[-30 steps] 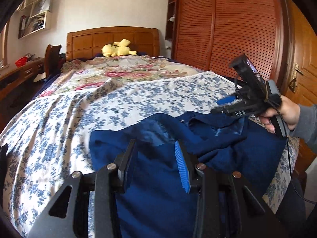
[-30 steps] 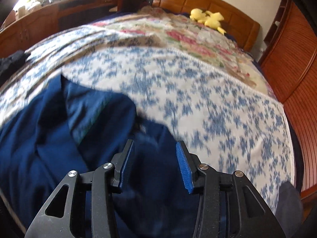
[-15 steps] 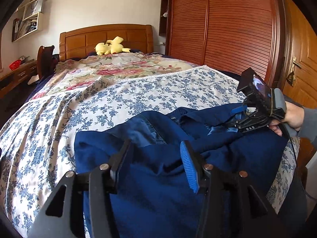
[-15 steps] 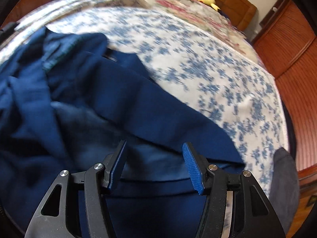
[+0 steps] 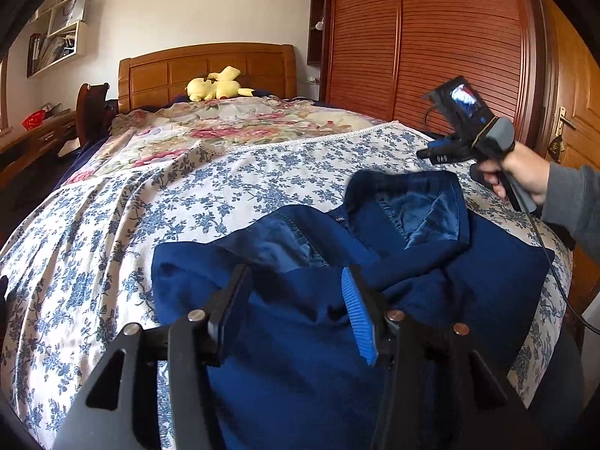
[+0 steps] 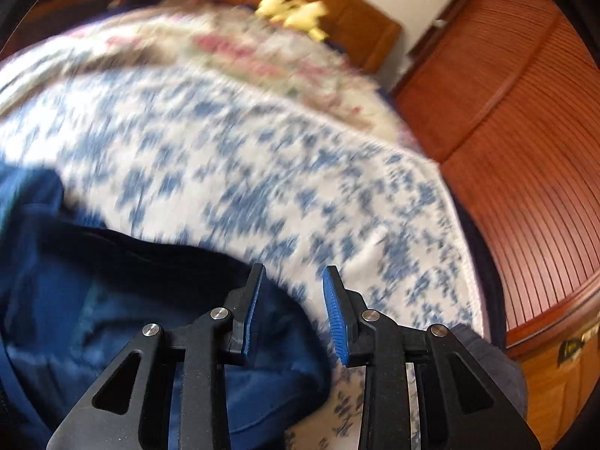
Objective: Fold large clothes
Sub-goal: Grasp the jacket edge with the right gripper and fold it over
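garment (image 5: pixel 318 322) spread on the bed (image 5: pixel 112 225) at its near end | plush toy (image 5: pixel 215 88) at the far end against the headboard (image 5: pixel 206 63) | wardrobe (image 5: pixel 431 45) right of the bed | shelf (image 5: pixel 60 41) on the wall at far left

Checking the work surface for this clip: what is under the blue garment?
The blue garment lies on a blue-flowered bedspread that shows on all sides. Anything directly beneath the cloth is covered.

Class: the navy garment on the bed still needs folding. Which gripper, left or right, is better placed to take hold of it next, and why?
Probably the left gripper: it sits low over the navy garment, jaws apart with cloth between them. The right gripper is raised beyond the garment's far edge, its jaws closing on nothing.
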The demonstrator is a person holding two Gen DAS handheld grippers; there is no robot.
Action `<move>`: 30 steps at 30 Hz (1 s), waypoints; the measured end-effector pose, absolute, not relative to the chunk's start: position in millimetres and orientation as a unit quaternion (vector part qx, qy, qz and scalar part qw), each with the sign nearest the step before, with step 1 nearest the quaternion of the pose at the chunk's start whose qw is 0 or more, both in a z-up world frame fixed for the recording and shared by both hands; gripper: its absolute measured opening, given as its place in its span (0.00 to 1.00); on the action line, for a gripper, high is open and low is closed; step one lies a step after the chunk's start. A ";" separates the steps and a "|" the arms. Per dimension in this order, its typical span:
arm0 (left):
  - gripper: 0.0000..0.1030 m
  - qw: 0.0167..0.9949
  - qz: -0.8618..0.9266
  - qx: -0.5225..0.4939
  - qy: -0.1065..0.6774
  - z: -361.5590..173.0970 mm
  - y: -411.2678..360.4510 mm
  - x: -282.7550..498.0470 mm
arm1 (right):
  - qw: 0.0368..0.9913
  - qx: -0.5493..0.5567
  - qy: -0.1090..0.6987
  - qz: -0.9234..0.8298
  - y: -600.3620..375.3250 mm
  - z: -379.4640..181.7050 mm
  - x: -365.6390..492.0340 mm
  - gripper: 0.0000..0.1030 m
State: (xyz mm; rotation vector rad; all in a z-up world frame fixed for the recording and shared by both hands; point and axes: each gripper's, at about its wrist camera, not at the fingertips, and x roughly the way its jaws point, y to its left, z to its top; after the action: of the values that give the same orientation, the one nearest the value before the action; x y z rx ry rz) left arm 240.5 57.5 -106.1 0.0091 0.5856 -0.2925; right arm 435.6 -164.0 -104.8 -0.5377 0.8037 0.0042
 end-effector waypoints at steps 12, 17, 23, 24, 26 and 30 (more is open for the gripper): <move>0.48 0.951 -0.118 -0.007 0.285 -103.1 81.2 238.3 | 0.868 -0.209 0.405 0.196 -78.8 -112.8 375.3 0.30; 0.48 0.952 -0.110 -0.010 0.286 -104.3 89.5 236.7 | 0.845 -0.203 0.416 0.267 -31.8 -132.1 350.0 0.30; 0.48 0.952 -0.104 -0.009 0.288 -105.3 96.6 234.0 | 0.826 -0.194 0.433 0.306 2.7 -154.0 337.9 0.31; 0.48 0.952 -0.103 -0.009 0.288 -105.4 98.1 233.9 | 0.822 -0.191 0.437 0.312 6.8 -157.4 337.2 0.32; 0.48 0.952 -0.101 -0.011 0.289 -105.6 101.3 233.5 | 0.818 -0.191 0.440 0.317 10.9 -161.5 336.1 0.37; 0.48 0.952 -0.098 -0.015 0.288 -104.8 105.4 232.1 | 0.808 -0.189 0.454 0.324 17.6 -170.0 335.6 0.43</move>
State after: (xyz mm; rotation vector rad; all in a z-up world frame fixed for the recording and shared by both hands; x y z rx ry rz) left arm 232.1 105.4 -104.8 -0.0303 0.5854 -0.1993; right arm 335.6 17.6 -170.0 -0.4031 0.9703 0.6936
